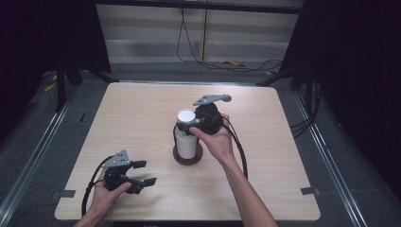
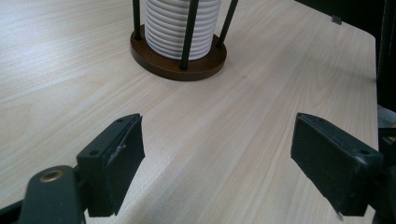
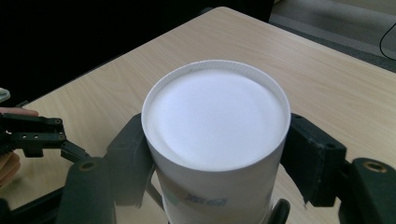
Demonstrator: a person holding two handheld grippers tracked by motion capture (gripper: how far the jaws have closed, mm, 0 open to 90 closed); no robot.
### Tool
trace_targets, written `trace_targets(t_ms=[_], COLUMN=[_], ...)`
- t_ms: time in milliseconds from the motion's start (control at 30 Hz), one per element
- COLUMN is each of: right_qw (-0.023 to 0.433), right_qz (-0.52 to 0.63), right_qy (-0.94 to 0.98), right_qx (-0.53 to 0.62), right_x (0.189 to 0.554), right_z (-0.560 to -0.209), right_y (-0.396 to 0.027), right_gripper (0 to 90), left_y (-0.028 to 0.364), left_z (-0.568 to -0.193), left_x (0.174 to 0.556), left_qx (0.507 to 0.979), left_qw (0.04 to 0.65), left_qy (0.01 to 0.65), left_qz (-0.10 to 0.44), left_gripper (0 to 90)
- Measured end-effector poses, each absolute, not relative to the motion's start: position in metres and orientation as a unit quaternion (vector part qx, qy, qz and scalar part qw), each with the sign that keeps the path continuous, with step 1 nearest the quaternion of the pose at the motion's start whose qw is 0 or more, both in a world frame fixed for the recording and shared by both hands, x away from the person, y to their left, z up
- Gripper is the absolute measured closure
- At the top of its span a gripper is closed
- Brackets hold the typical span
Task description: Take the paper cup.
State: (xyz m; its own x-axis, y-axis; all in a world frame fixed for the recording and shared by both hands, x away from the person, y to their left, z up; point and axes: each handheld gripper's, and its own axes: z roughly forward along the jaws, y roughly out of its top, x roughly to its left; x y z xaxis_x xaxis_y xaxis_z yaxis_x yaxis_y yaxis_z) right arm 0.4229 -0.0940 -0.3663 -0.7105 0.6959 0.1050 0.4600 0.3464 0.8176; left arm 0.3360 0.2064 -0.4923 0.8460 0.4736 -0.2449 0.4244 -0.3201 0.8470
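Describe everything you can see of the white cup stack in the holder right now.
The white cup stack stands upright, cups inverted so a flat white disc faces up. Ribbed rims stack below; faint print marks the top cup. It sits on a round brown base between thin black rods, mid-table. The right hand-held gripper brackets the top cup, both pads at its sides.

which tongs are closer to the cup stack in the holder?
Right. The right tongs straddle the top of the white cup stack, a pad on each side of the upside-down top cup. The left tongs sit open on the table, well short of the brown base.
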Motion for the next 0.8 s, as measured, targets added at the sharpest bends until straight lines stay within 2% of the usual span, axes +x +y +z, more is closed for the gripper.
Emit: trace_targets(t_ms=[800], right_qw=[0.140], right_qz=[0.458], right_qy=[0.802], right_qx=[0.357], right_x=[0.421], right_z=[-0.353], right_y=[-0.097], right_gripper=[31.9], left_y=[0.203], left_z=[-0.494], left_x=[0.336], left_qx=[0.815], left_qw=[0.514], left_qy=[0.265], left_qz=[0.022], left_gripper=[17.3])
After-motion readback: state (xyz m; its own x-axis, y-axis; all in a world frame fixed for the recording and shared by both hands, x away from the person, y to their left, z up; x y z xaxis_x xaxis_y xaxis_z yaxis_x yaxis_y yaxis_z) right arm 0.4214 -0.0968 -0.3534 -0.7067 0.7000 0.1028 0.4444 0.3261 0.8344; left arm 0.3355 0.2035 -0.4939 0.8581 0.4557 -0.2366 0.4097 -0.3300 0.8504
